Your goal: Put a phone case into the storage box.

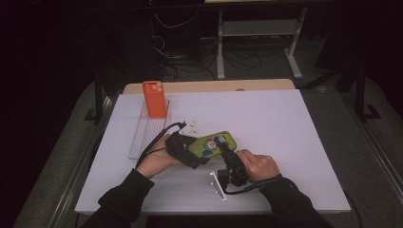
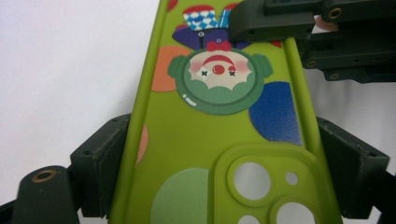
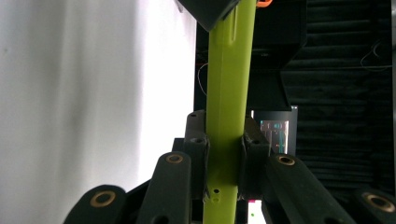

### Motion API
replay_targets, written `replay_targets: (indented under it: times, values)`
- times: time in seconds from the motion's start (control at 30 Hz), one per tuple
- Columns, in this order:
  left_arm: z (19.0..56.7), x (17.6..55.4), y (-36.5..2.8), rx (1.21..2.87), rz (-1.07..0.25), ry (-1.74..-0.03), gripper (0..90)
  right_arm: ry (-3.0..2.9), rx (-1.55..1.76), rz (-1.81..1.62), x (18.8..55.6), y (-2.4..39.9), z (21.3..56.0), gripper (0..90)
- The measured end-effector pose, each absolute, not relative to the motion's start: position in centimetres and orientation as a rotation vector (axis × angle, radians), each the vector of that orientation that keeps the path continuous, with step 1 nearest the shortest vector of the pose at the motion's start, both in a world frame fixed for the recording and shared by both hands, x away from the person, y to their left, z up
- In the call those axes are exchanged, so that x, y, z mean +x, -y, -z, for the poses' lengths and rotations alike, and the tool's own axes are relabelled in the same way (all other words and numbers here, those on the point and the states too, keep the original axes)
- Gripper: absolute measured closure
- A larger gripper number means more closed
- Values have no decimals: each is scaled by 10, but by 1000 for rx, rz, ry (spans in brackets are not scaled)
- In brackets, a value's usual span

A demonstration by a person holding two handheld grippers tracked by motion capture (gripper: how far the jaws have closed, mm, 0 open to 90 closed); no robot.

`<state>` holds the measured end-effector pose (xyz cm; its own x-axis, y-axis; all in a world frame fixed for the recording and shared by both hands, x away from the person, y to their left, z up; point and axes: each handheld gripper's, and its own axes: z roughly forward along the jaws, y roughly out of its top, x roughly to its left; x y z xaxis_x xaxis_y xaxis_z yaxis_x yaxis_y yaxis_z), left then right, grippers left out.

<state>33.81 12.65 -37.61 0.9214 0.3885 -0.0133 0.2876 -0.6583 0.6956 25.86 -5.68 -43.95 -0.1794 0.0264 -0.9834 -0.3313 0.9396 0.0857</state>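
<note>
Green phone case (image 1: pixel 212 145) with clown print, camera cutouts; grasped by left tool (image 1: pixel 186 151) across its width, right tool (image 1: pixel 227 153) across its thickness. Clear tray (image 1: pixel 142 137) holds an upright orange case (image 1: pixel 155 99).

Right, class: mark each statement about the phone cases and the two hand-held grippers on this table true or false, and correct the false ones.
1. The green phone case is gripped at both ends. True: the left hand-held gripper clamps its sides, the right hand-held gripper its faces.
2. The orange phone case lies flat. False: it stands upright on the clear tray.
3. The green case's camera cutout sits at the left gripper's end. True.
4. The green case is plain. False: it shows a clown.
</note>
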Motion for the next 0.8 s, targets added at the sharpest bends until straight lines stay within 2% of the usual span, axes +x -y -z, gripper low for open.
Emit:
replay_targets:
  times: [0.07,0.27,0.4,0.8]
  values:
    - [375,339,-127,2326,-171,-477,129,-1731,-215,-332,259,57,438,760]
    - [371,342,-135,2282,-186,-490,0,-1759,-173,-353,263,62,436,760]
    - [368,344,-141,2218,-170,-514,0,-1817,-52,-425,267,68,430,760]
    - [367,348,-147,2170,-202,-527,0,-1968,236,-595,282,85,415,760]
